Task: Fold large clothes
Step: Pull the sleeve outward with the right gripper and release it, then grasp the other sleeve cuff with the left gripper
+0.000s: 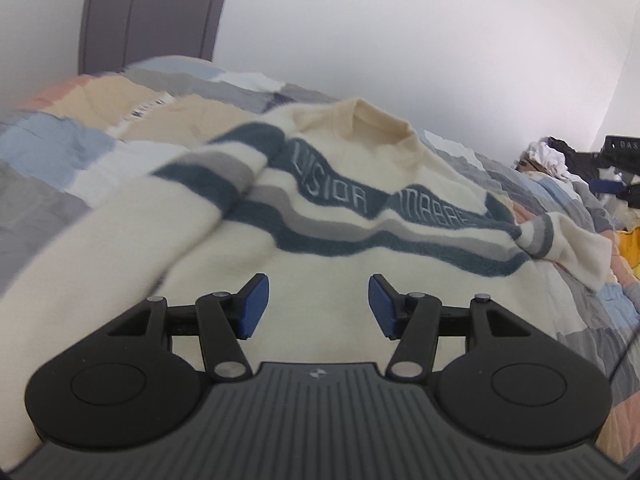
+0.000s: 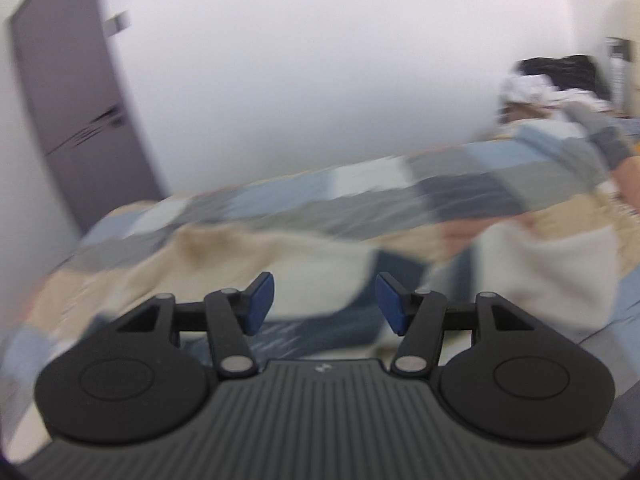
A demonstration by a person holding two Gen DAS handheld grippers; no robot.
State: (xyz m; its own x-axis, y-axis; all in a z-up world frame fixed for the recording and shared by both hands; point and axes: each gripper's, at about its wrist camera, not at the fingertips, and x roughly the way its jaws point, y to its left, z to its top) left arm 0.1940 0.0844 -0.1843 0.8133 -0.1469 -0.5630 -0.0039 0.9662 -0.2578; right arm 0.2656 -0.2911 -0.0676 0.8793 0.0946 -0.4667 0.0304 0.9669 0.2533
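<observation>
A grey door (image 1: 152,16) stands far left; the cream sweater (image 1: 320,208) lies flat on the patchwork quilt (image 1: 48,148), one sleeve folded across it. Left gripper (image 1: 318,306) and right gripper (image 2: 325,304) both hang released, holding nothing

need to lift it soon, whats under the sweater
The cream sweater lies on a patchwork quilt, which shows around its edges. Whatever is directly beneath its body is covered and cannot be seen.
</observation>
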